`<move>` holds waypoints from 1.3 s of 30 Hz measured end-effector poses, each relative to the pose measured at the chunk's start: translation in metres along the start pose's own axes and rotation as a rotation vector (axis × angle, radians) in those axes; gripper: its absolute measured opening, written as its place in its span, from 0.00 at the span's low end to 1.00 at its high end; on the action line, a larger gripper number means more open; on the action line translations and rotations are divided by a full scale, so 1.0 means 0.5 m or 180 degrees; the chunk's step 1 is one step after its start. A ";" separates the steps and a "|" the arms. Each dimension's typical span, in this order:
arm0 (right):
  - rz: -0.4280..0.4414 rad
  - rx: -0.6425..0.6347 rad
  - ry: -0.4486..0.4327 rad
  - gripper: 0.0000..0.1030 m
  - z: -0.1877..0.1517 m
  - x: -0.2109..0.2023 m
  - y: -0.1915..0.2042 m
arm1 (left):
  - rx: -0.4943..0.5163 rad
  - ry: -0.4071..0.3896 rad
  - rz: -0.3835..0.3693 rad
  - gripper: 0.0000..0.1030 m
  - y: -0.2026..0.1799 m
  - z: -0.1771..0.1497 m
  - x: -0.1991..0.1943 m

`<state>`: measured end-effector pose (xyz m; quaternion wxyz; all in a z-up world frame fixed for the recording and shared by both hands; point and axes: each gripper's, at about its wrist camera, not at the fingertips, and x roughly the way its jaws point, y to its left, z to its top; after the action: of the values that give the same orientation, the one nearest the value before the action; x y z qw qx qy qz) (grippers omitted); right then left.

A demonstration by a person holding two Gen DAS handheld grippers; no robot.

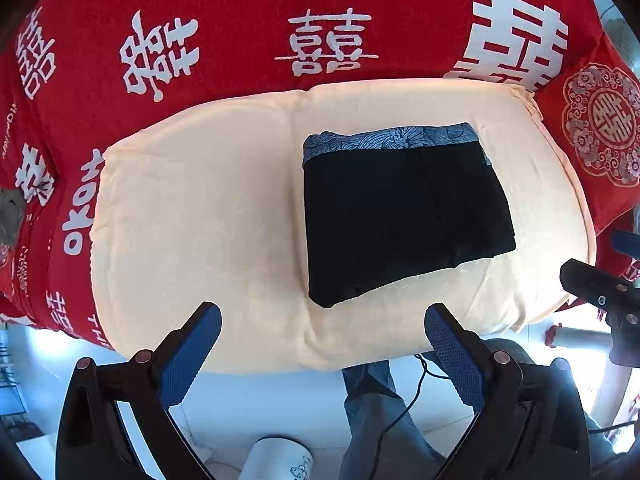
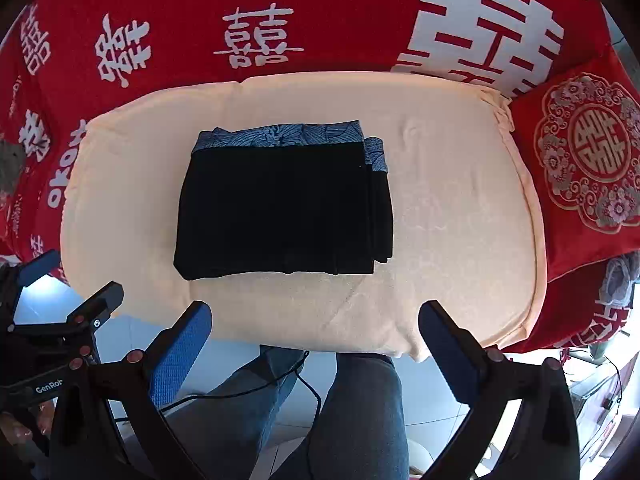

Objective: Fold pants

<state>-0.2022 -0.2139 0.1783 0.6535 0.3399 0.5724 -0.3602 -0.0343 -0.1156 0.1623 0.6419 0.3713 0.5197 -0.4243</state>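
The left gripper (image 1: 322, 316) hangs over the near edge of the bed with its blue-padded fingers (image 1: 192, 352) spread wide and nothing between them. The right gripper (image 2: 316, 316) is held the same way, jaws apart and empty, above the same near edge. Each shows in the other's camera: the right gripper at the right border of the left wrist view, the left gripper at the lower left of the right wrist view.

Around them, a red bedspread (image 2: 192, 8) printed with white characters covers the bed, and a cream towel (image 2: 448, 208) is spread flat on top of it. A red cushion (image 2: 584, 152) with an ornate round emblem sits at the towel's right end, touching its corner. Below the grippers, the person's legs (image 2: 360, 408) in blue jeans stand on a pale tiled floor, with a thin black cable (image 2: 248, 390) trailing across them. Nothing lies on the towel between the grippers and the garment.

The black pants (image 2: 280, 208) lie folded into a compact rectangle on the towel, their blue patterned waistband (image 2: 288, 136) along the far edge. They rest ahead of both grippers, apart from the fingertips, nearer the right gripper's centre line and ahead to the right of the left one.
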 end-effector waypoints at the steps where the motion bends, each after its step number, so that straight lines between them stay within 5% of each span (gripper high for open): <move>1: -0.0002 0.0005 0.0003 1.00 -0.002 0.001 0.003 | -0.0001 -0.0002 0.0009 0.99 0.001 -0.002 0.000; 39: -0.0178 0.0118 -0.0050 1.00 -0.002 0.011 -0.009 | 0.0052 -0.0008 0.0051 0.99 -0.017 -0.006 0.008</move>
<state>-0.2060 -0.2158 0.1728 0.6411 0.3331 0.5698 -0.3916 -0.0431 -0.1167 0.1575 0.6429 0.3801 0.5124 -0.4237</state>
